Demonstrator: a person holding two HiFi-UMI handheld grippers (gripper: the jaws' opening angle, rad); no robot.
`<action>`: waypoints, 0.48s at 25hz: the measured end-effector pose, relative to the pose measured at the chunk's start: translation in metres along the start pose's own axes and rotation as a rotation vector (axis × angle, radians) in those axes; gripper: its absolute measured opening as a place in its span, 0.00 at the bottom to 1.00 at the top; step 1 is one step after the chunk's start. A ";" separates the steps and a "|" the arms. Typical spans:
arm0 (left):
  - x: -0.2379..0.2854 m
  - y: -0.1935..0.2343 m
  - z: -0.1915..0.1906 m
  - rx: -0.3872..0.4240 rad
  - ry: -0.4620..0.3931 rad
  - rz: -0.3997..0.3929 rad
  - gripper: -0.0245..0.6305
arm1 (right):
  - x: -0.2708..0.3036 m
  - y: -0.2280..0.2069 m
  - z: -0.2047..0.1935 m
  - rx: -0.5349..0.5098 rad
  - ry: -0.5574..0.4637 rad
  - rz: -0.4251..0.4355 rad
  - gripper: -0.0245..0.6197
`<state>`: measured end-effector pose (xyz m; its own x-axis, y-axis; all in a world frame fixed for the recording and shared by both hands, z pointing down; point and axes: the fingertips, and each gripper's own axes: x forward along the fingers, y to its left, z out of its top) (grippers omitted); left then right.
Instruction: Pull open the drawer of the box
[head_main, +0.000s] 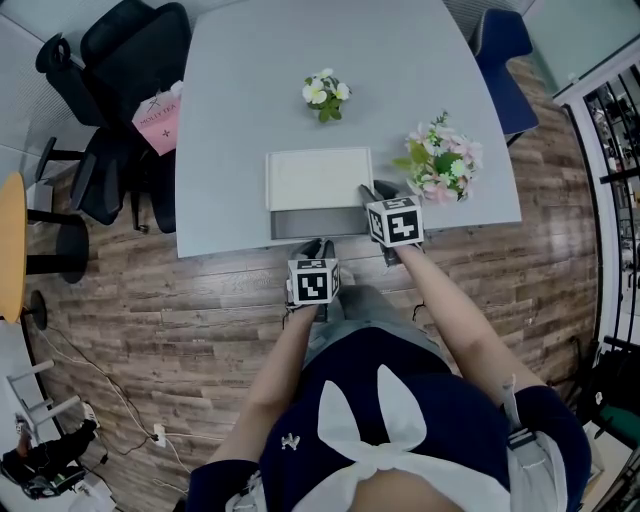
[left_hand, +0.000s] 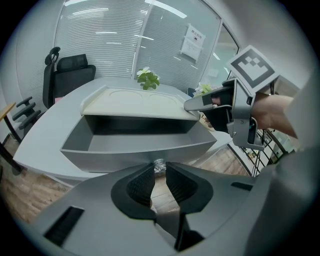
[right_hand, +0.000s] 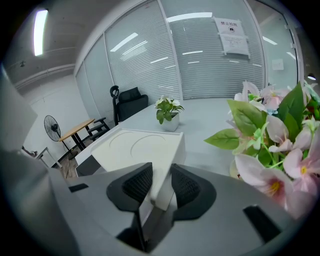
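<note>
A flat white box (head_main: 318, 178) lies on the grey table (head_main: 230, 100) near its front edge. Its grey drawer (head_main: 318, 224) stands pulled out toward me, empty inside (left_hand: 135, 142). My left gripper (head_main: 318, 245) is at the middle of the drawer's front, and its jaws (left_hand: 159, 174) are shut on the small silvery knob (left_hand: 159, 164). My right gripper (head_main: 372, 192) is at the box's right front corner. Its jaws (right_hand: 159, 187) are closed on that corner of the white box (right_hand: 142, 147). The right gripper (left_hand: 200, 104) also shows in the left gripper view, beside the box lid (left_hand: 140, 102).
A small potted plant (head_main: 326, 95) stands behind the box. A pink-and-white bouquet (head_main: 440, 160) sits just right of my right gripper. Black office chairs (head_main: 130, 60) with a pink bag (head_main: 158, 120) stand left of the table, and a blue chair (head_main: 500, 40) at its far right.
</note>
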<state>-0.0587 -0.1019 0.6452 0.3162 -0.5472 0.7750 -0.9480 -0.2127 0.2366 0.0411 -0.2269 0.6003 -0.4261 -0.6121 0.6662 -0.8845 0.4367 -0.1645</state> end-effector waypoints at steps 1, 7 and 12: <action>-0.001 0.000 -0.001 0.000 0.000 -0.001 0.16 | 0.000 0.000 0.000 0.000 0.000 0.000 0.23; -0.007 -0.003 -0.010 0.004 0.010 -0.007 0.16 | -0.001 0.000 0.000 -0.001 0.003 0.001 0.23; -0.011 -0.005 -0.017 0.003 0.012 -0.010 0.16 | -0.001 0.001 0.001 -0.002 -0.002 0.000 0.23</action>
<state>-0.0579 -0.0812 0.6454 0.3257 -0.5350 0.7796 -0.9445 -0.2210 0.2429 0.0406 -0.2270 0.5988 -0.4267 -0.6134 0.6646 -0.8840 0.4381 -0.1632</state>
